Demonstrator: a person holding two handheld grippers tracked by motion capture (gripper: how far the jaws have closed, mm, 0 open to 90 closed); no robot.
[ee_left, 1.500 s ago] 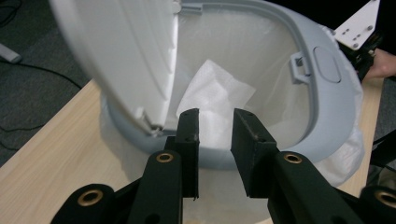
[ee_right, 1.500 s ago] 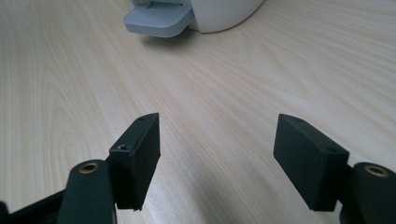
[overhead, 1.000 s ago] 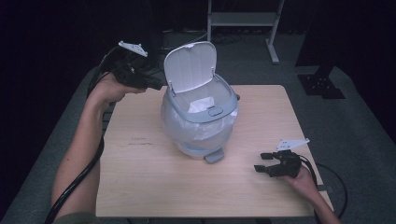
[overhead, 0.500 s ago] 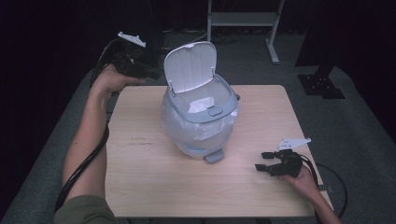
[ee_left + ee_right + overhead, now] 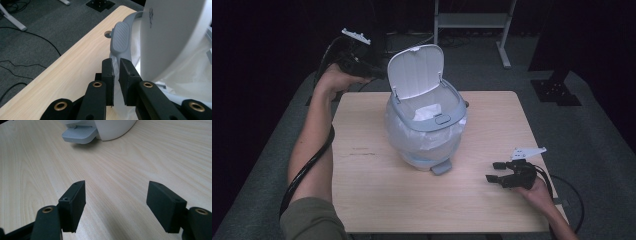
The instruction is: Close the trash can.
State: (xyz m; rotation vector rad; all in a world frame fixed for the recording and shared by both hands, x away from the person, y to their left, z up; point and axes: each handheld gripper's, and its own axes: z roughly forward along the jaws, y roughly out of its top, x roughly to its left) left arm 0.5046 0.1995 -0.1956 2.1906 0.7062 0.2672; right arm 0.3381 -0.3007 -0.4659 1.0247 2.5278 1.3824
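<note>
A white pedal bin (image 5: 424,125) stands mid-table with its lid (image 5: 416,70) raised and a translucent bag liner (image 5: 427,137) draped over its rim. My left gripper (image 5: 378,75) reaches in behind the bin's back left, by the lid. Its jaws have just been closing, and in the left gripper view they (image 5: 115,66) stand nearly together on a thin fold of the liner (image 5: 180,80), beside the bin's grey rear handle (image 5: 121,37). My right gripper (image 5: 494,171) rests open low over the table's front right. The bin's pedal (image 5: 78,133) lies ahead of its empty jaws (image 5: 116,192).
The wooden table (image 5: 362,175) has bare room on both sides of the bin. A metal stand (image 5: 472,20) and a black floor plate (image 5: 557,92) lie beyond it on grey carpet. The left gripper's cable (image 5: 307,165) hangs along the forearm.
My left hand and gripper have shifted toward the back of the table, behind the lid. The right gripper has stayed put.
</note>
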